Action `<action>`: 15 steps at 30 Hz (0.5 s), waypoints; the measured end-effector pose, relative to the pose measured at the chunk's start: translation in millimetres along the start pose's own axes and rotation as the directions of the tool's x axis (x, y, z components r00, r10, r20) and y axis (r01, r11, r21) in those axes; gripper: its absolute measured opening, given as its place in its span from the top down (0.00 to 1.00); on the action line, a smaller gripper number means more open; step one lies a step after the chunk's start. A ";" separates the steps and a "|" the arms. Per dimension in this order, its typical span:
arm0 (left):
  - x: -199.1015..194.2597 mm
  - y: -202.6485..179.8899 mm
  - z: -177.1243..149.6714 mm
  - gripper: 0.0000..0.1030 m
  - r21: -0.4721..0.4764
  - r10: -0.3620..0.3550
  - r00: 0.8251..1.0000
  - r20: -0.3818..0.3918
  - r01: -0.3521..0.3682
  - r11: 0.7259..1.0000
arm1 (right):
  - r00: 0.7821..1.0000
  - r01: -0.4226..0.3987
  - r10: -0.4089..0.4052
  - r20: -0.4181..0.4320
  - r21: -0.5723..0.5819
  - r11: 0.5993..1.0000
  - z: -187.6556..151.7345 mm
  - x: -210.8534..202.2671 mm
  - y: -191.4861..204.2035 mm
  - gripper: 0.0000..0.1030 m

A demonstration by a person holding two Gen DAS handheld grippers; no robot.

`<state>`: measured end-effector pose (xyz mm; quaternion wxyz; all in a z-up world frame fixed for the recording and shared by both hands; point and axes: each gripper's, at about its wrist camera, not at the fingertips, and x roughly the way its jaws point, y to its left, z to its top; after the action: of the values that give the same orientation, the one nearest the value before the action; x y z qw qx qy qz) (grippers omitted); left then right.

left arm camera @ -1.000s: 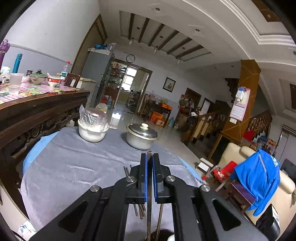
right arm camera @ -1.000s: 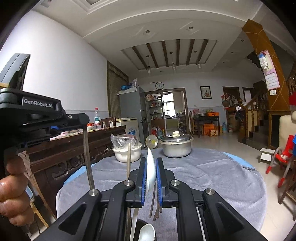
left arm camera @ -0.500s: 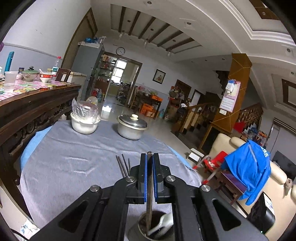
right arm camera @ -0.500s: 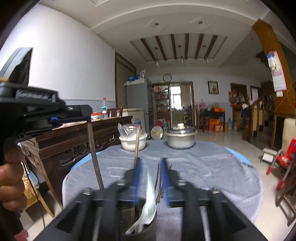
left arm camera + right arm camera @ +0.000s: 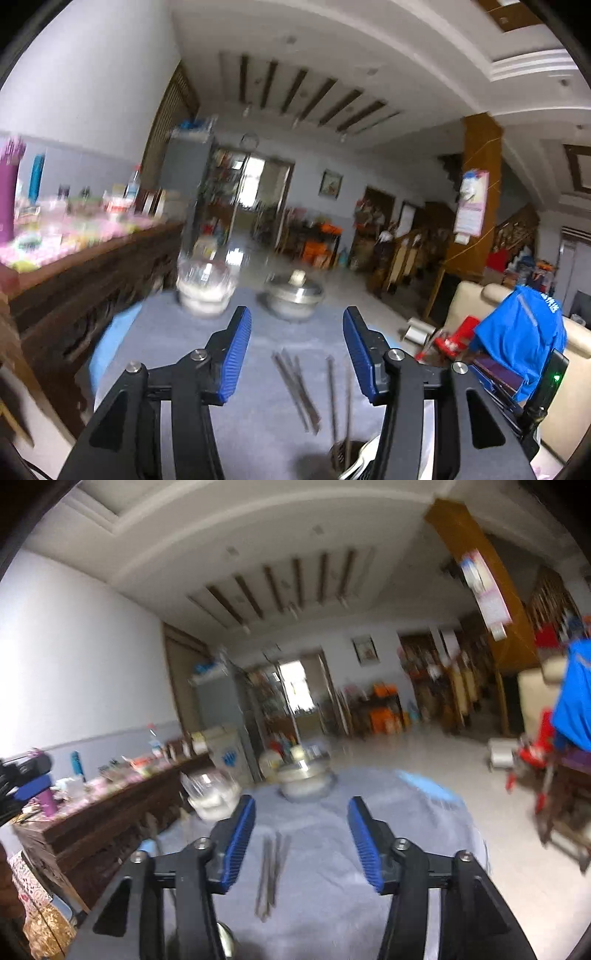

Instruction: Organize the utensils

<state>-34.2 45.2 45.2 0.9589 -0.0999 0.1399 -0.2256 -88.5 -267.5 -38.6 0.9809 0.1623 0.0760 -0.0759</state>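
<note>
My left gripper (image 5: pixel 297 354) is open and empty above the grey cloth. Loose chopsticks (image 5: pixel 295 387) lie on the cloth between its fingers. A utensil holder (image 5: pixel 351 459) with chopsticks and a white spoon stands at the bottom edge, just right of centre. My right gripper (image 5: pixel 301 840) is open and empty too. Loose chopsticks (image 5: pixel 271 875) lie on the cloth below it. The holder's rim (image 5: pixel 223 936) shows at the bottom left of that view. Both views are blurred.
A steel lidded pot (image 5: pixel 295 295) and a white bowl with plastic wrap (image 5: pixel 205 291) stand at the table's far side. A dark wooden sideboard (image 5: pixel 74 288) with dishes runs along the left. A chair with a blue jacket (image 5: pixel 517 343) stands right.
Both grippers have opened: the left let go of a chopstick and the right let go of the white spoon, both now in the holder. Both grippers have lifted and shifted.
</note>
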 end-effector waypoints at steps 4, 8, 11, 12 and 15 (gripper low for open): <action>21.6 20.6 -17.0 0.49 -0.062 0.035 0.993 -0.109 -0.042 0.997 | 0.992 0.050 -0.042 -0.123 0.063 0.997 -12.1 24.3 -17.7 0.55; 36.4 34.2 -30.1 0.49 -0.080 0.075 0.982 -0.175 -0.090 0.993 | 0.982 0.073 -0.056 -0.181 0.087 0.993 -17.4 38.3 -30.0 0.55; 49.1 40.8 -38.3 0.49 -0.087 0.096 0.972 -0.216 -0.117 0.989 | 0.974 0.083 -0.061 -0.218 0.092 0.992 -26.8 39.9 -37.4 0.55; 53.8 42.8 -41.3 0.49 -0.088 0.101 0.967 -0.232 -0.124 0.988 | 0.972 0.085 -0.062 -0.227 0.093 0.992 -27.4 41.1 -40.1 0.55; 62.4 49.9 -51.8 0.49 -0.090 0.112 0.957 -0.268 -0.140 0.986 | 0.962 0.087 -0.056 -0.267 0.108 0.990 -35.2 48.6 -47.8 0.55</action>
<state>23.4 53.7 -30.2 0.9376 -0.1118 0.2836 -0.1673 -53.7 -306.7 -94.7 0.9473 0.2261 0.2068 -0.0935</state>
